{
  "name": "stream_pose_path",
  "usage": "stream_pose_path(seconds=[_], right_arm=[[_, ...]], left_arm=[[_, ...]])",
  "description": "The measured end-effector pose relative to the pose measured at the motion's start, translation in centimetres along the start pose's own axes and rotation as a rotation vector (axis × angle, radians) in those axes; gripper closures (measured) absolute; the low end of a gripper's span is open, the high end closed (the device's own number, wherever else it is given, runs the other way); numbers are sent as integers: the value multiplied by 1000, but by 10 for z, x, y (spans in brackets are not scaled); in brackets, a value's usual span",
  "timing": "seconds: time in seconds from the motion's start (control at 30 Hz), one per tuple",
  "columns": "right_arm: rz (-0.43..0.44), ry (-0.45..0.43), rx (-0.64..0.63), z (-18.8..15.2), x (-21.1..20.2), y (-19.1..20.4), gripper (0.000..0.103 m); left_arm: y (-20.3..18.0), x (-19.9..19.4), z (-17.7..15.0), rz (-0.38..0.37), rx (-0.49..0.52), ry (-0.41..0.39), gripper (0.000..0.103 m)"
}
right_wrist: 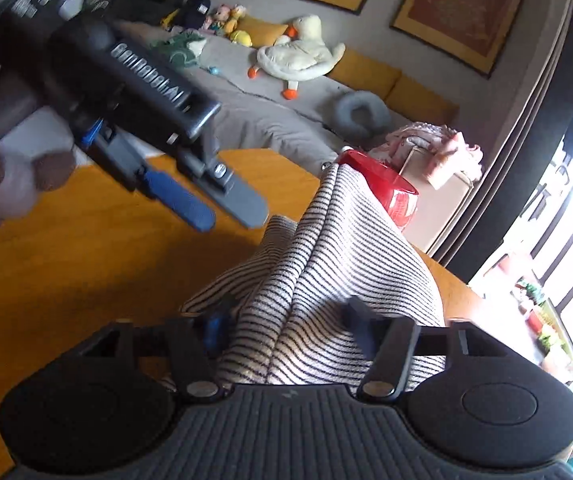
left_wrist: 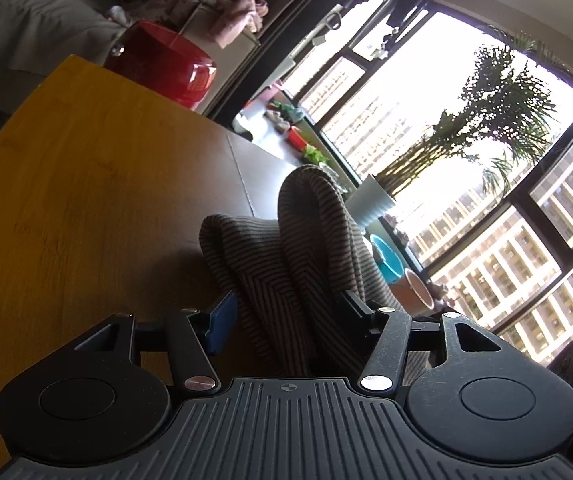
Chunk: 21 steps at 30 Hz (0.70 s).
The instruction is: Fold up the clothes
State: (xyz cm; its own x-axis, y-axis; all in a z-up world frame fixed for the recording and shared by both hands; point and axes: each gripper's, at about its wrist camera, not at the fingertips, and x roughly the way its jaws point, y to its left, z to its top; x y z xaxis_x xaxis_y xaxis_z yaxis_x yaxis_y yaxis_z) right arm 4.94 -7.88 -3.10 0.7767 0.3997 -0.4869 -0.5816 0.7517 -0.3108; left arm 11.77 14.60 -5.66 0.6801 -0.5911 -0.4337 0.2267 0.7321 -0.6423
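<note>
Striped knit garment [right_wrist: 318, 280] filled both wrist views, cream with thin dark lines, bunched into soft upright folds above the wooden surface [right_wrist: 66, 264]. My right gripper [right_wrist: 286, 320] had its jaws closed on a thick gather of it. My left gripper [left_wrist: 286, 308] pinched another ridge of the same cloth, shadowed brown there. In the right view, the left gripper's body looked blurred, and a red pot [right_wrist: 390, 192] sat behind the fabric.

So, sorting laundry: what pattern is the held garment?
Thin dark stripes on pale knit garment, clearest in right wrist view.
</note>
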Motion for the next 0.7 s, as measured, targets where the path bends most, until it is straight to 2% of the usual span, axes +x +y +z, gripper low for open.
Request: stream_pose_path(seconds=[0.03,0.07,0.1,0.17,0.23,0.37,0.4,0.5,0.63,0.7], right_arm=[[17,-4,78,3,-4,-14,78],[25,-7,156,3,-8,-29,80],[25,-12,231,2,-13,-45,81],[31,-22,383,0,-21,-77,83],[88,-52,516,-3,-29,-103,84],[240,-119,608,4,-45,-121,85],[270,-121,593,6,-46,-119,85],[312,-54,437,11,-33,-90,84],[287,21,314,6,-17,-63,83],[272,32,279,4,-15,-57,83]], left_arm=[[-1,2,-3,-29,-11,14,46],[-1,5,-5,-59,-27,29,54],[-1,10,-7,-77,-37,45,56],[-2,20,-11,-109,-58,79,57],[-4,31,-14,-127,-64,110,58],[-9,51,-16,-134,-56,155,58],[-9,54,-16,-134,-53,157,58],[-9,55,-15,-117,-39,158,58],[-7,51,-14,-84,-14,156,62],[-6,49,-13,-68,-2,154,59]])
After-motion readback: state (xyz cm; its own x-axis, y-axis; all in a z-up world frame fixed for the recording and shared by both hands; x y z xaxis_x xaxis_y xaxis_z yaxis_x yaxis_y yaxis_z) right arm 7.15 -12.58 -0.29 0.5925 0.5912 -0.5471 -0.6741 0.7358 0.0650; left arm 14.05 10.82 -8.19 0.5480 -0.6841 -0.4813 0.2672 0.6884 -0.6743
